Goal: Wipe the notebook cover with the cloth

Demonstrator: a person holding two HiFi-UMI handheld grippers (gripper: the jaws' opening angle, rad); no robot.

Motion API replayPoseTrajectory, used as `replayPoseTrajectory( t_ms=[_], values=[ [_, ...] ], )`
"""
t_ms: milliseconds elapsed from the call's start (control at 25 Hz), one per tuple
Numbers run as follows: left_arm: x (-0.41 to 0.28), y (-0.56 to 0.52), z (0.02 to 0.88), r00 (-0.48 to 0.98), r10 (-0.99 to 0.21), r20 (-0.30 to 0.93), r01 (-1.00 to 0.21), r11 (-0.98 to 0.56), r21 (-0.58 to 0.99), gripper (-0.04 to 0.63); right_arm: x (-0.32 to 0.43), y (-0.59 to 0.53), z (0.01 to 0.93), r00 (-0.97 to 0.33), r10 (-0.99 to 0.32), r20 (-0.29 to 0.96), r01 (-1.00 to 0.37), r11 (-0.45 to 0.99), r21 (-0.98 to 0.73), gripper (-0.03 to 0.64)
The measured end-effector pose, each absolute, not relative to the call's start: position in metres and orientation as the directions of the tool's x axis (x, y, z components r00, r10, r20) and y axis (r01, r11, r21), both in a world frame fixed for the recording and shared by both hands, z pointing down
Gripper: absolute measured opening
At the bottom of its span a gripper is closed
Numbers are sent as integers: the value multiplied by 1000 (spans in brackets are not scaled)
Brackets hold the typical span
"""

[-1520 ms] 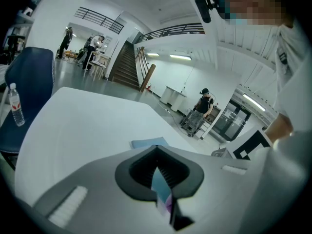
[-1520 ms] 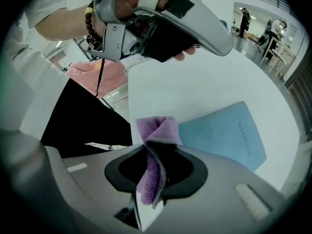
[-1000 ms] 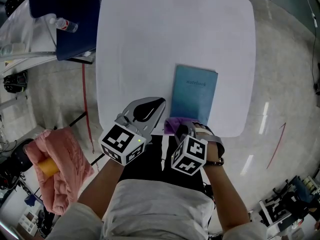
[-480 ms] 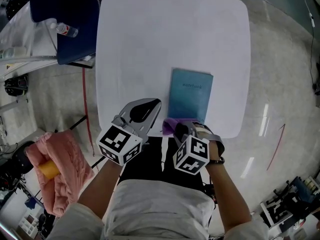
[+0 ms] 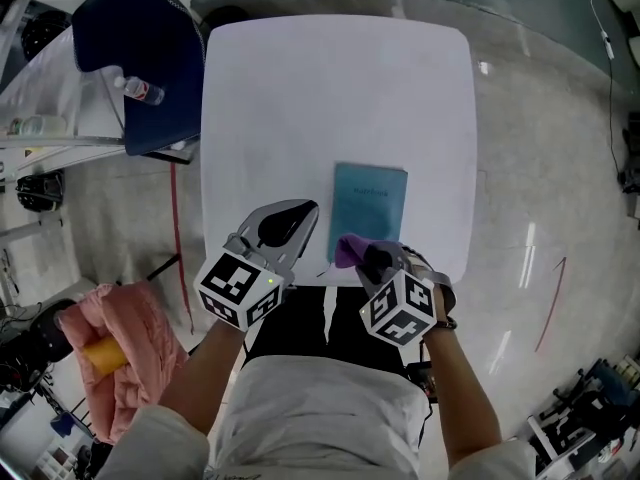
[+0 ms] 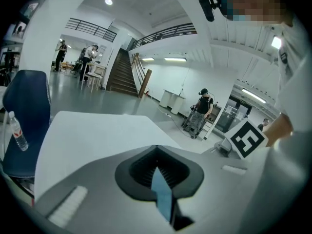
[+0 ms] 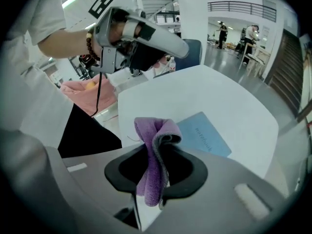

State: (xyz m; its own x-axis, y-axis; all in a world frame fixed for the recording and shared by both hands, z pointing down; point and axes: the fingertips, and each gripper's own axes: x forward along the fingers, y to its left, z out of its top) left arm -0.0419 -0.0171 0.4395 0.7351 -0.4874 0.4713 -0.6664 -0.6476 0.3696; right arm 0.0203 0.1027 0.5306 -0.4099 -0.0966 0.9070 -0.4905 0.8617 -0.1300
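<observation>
Your right gripper (image 5: 365,258) is pinching the purple cloth (image 7: 153,147), and the fold stands up out of the jaws. Over the last second very little has moved. The cloth (image 5: 348,249) sat at the near left corner of the notebook (image 5: 370,203) then and it sits there now. Only your marker cube has swung a touch to the right, and your head has pulled back, so the table slides up the frame. From the right gripper view the blue notebook (image 7: 204,135) lies flat just beyond the cloth, cover up, and the cloth looks lifted off it, not pressed down. So I'd say no stroke has started. You're lined up at the near edge, and the whole cover is left to wipe, going away from you.

Your left gripper (image 5: 312,210) hovers just left of the notebook with its jaws pressed together and nothing between them. It hasn't moved either, and it could pin the book if it slides.

The white table (image 5: 300,98) is bare apart from the notebook, which lies near its near right edge.

Further out, at the far left, a blue chair (image 5: 140,48) holds a water bottle (image 5: 140,91). At the near left there's a pink bundle (image 5: 125,353) on the glossy grey floor (image 5: 560,168). It's a big open hall, with a staircase (image 6: 122,72) and people standing (image 6: 201,112) in the distance.
</observation>
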Motion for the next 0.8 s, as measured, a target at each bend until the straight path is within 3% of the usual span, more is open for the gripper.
replayPoseTrajectory(
  t_ms=[320,480,800],
  values=[
    [-31,-28,399,748,-492,445,-648,-687,329,0,50,59,470,-518,-255,816,-680,702,-212,108],
    [-26,-29,384,760,-480,438,-633,-700,331,0,59,40,441,-522,-339,783,-718,669,-189,109],
    [-26,-28,357,772,-471,426,-617,-716,326,0,56,22,385,-628,-430,649,-739,591,-323,107]
  ],
)
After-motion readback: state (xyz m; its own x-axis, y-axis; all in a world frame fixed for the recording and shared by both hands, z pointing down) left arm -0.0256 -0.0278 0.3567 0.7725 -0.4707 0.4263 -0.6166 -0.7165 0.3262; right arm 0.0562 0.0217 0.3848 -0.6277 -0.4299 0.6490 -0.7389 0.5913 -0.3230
